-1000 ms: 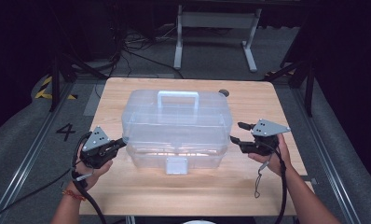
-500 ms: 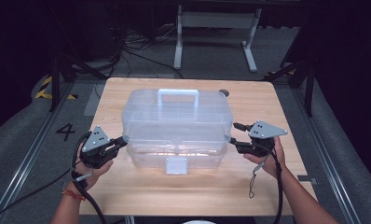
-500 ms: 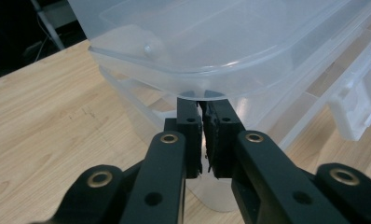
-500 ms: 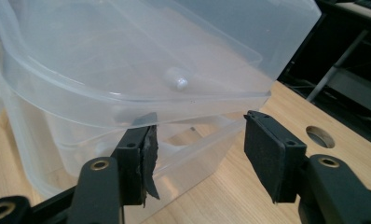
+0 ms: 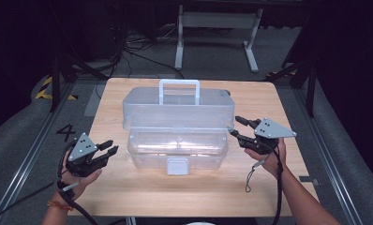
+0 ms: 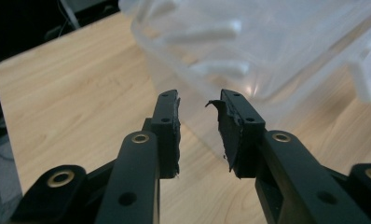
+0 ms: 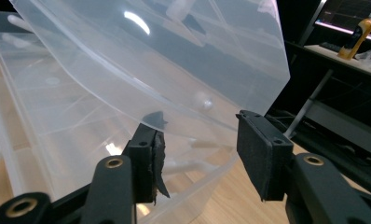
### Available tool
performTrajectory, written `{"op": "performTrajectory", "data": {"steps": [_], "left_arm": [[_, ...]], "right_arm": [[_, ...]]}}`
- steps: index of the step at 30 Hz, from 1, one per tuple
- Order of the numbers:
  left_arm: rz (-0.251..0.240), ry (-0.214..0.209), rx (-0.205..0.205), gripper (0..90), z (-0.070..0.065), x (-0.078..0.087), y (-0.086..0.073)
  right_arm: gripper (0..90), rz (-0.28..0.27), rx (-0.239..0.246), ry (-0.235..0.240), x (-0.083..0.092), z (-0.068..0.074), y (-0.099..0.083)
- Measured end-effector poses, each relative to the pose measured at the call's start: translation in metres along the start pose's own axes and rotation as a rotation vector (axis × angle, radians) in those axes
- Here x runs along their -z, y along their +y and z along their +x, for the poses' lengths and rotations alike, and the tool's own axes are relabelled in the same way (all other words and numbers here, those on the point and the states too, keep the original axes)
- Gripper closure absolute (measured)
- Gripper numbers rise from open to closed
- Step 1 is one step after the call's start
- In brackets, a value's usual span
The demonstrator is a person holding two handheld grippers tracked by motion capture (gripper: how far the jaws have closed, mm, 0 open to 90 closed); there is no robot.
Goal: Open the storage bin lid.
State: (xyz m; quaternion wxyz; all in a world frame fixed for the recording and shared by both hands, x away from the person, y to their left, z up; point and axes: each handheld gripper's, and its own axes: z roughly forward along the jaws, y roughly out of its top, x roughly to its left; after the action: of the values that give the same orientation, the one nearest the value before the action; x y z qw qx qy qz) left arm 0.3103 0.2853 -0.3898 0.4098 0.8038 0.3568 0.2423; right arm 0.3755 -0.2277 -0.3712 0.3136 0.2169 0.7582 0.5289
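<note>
High view: clear plastic storage box (image 5: 177, 136) sits mid-worktop (image 5: 128, 187), its lid raised off the base. Left claw (image 5: 110, 149) is off the box's left end, jaws apart, nothing between them; they have just been opening. Right claw (image 5: 235, 126) is at the box's right end by the lid edge.

Left gripper view: left claw (image 6: 200, 105) released, bare wood in the gap, box wall (image 6: 249, 51) just ahead, not touching.

Right gripper view: right claw (image 7: 197, 140) straddles the lid's edge (image 7: 174, 84); jaws have just been closing, the far pad stands visibly clear of the plastic. Yellow bottle (image 7: 359, 37) on a shelf behind.
</note>
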Motion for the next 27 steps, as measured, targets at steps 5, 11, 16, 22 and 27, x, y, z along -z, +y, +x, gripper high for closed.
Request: {"op": "performTrajectory", "data": {"steps": [5,11,16,22,27], "left_arm": [[0.069,0.002,0.019,64.5,0.002,-0.007,-0.019],[0.172,0.000,0.008,60.1,0.000,-0.025,-0.039],[0.216,-0.028,-0.025,58.1,-0.004,-0.035,-0.047],[0.242,-0.069,0.002,54.1,-0.004,-0.046,-0.057],[0.249,-0.075,0.016,51.4,-0.002,-0.048,-0.062]], "right_arm": [[56.3,-0.001,0.010,-0.016,-0.002,0.000,0.004],[63.8,-0.037,0.013,-0.044,-0.007,0.000,0.009],[64.5,-0.051,-0.003,-0.063,-0.011,0.000,0.011],[64.9,-0.070,-0.041,-0.071,-0.015,-0.006,0.017],[65.7,-0.091,-0.076,-0.081,-0.019,-0.011,0.022]]}}
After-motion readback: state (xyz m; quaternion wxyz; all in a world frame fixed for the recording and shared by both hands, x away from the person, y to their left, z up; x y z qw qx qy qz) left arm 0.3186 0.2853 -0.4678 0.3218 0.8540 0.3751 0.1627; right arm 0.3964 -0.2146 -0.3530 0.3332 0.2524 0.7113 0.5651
